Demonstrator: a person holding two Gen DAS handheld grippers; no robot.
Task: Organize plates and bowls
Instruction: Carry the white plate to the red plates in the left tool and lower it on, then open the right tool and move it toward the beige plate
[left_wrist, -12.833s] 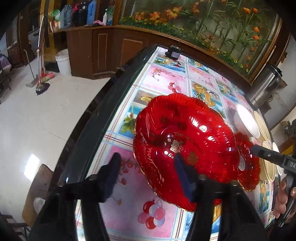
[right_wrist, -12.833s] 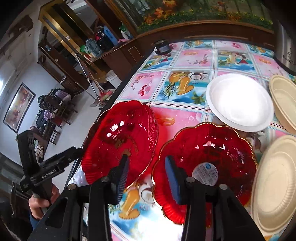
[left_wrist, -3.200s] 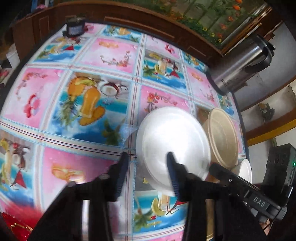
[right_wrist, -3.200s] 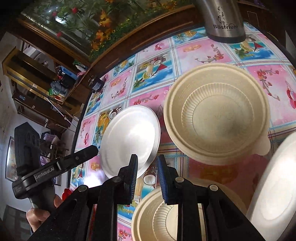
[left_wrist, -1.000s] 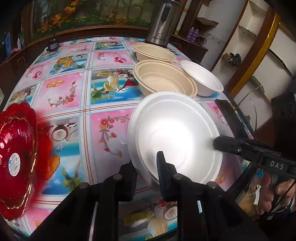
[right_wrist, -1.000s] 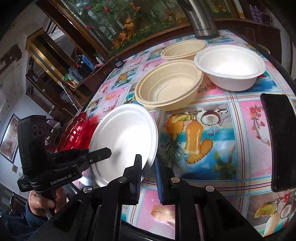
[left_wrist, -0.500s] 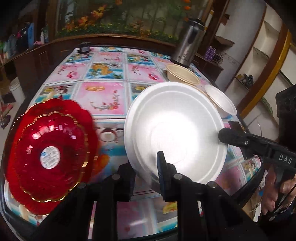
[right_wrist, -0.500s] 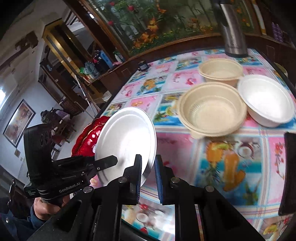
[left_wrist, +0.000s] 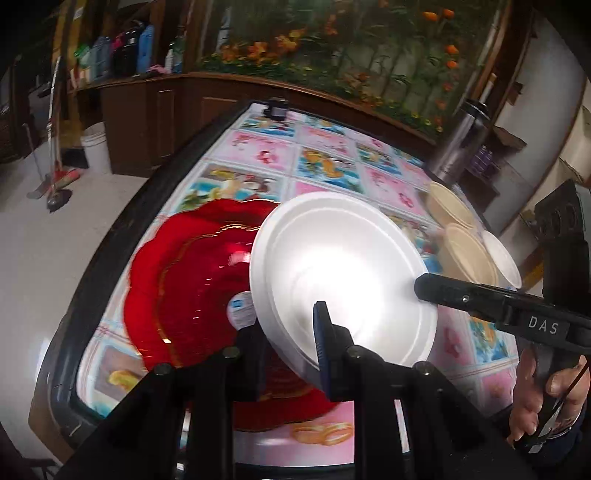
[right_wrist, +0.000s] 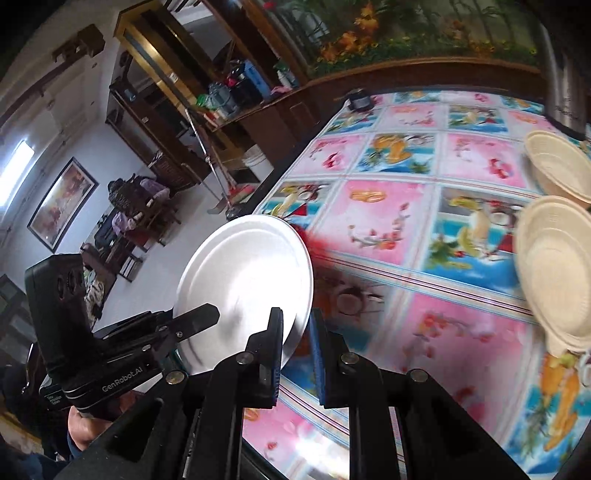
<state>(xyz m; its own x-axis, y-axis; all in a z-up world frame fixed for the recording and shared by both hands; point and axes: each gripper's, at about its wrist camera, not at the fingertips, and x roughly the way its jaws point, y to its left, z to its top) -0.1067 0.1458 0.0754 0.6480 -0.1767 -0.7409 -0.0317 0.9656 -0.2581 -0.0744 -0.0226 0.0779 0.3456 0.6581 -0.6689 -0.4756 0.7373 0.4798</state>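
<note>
A fruit-print tablecloth (left_wrist: 325, 166) covers a dining table. In the last second the white foam plate (left_wrist: 343, 273), pinched at opposite rims by left gripper (left_wrist: 291, 332) and right gripper (right_wrist: 295, 339), has swung over the 2 stacked red plates (left_wrist: 192, 291), probably for stacking. Cream bowls (right_wrist: 554, 266) sit well apart; nothing blocks.

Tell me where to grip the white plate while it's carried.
Grip the white plate by its thin rim, on opposite edges: left tool from the near edge, right tool from the right. It is shallow, wide and tilted above the red plates.
</note>
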